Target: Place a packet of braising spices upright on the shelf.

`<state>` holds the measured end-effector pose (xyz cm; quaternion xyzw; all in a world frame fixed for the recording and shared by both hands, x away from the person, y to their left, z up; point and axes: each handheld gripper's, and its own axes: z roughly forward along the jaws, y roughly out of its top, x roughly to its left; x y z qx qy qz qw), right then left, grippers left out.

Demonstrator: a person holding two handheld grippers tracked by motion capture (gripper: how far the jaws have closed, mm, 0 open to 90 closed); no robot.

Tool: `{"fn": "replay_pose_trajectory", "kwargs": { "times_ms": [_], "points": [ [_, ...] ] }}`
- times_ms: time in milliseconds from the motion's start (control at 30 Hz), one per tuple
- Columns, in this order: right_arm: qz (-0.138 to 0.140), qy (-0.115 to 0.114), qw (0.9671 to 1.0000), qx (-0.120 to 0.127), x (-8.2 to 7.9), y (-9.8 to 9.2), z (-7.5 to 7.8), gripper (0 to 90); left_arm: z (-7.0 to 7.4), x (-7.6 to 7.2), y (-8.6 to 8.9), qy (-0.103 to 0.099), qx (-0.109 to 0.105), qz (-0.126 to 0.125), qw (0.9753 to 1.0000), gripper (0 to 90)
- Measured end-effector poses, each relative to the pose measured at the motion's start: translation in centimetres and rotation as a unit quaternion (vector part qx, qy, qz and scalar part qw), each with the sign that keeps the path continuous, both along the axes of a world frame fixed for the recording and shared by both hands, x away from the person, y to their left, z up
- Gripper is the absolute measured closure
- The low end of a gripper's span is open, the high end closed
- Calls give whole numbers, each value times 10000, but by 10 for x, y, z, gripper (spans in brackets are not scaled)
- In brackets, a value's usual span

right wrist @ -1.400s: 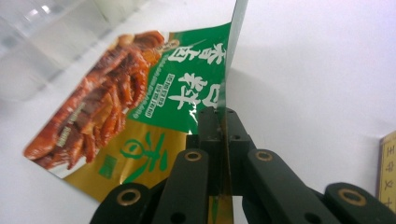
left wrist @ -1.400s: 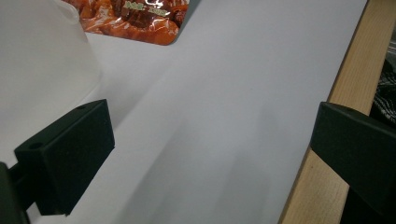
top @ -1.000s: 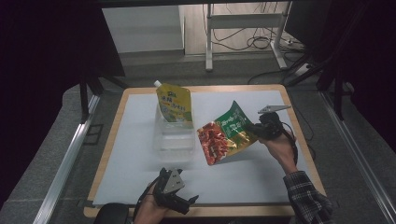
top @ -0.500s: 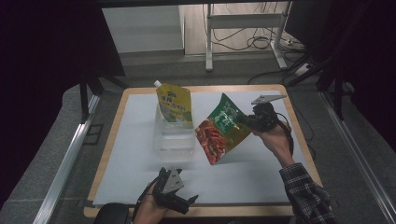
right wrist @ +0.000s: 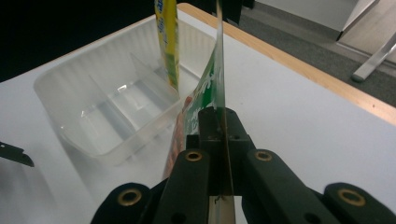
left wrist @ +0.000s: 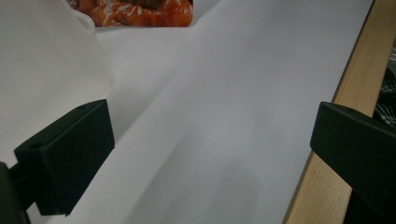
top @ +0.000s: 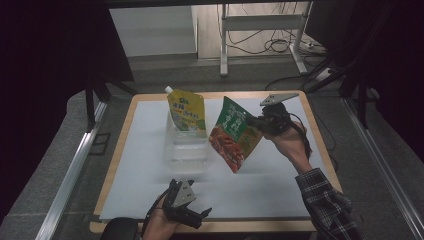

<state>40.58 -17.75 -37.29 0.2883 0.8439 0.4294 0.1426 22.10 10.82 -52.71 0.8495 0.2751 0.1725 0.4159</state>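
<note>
A green and red snack pouch [top: 233, 135] hangs in the air above the white table, pinched by its upper edge in my right gripper [top: 253, 121], which is shut on it. In the right gripper view the pouch [right wrist: 219, 70] runs edge-on between the closed jaws. A clear plastic tray [top: 186, 146] with dividers stands left of it, and a yellow spouted pouch [top: 186, 110] stands upright in its far end. My left gripper [top: 200, 216] rests open near the table's front edge, holding nothing; its jaws stand wide apart in the left gripper view.
The white mat [top: 280, 175] lies on a wooden board [top: 119, 150] with a raised wood rim. A metal rail [top: 65, 185] runs along the left side. Table legs and cables [top: 260, 40] lie on the floor beyond.
My right gripper has lifted the green and red pouch off the table and carried it left toward the tray, turning it more upright. The left gripper has stayed put.
</note>
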Motion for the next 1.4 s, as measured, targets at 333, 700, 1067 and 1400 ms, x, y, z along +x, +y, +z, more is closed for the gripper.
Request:
{"fn": "replay_pose_trajectory", "kwargs": {
  "times_ms": [333,700,1067,1400],
  "points": [
    [120,-120,9997,-158,-4,9,16,893,1,0,1,-11,-12,35,10000,0],
    [111,-254,9996,-76,-7,4,32,893,0,1,1,-8,-11,24,10000,0],
    [341,-267,9990,94,-13,9,47,892,0,1,0,3,-9,-10,10000,0],
    [450,-279,9983,257,-16,13,62,892,0,0,0,4,-61,-20,10000,0]
  ]
}}
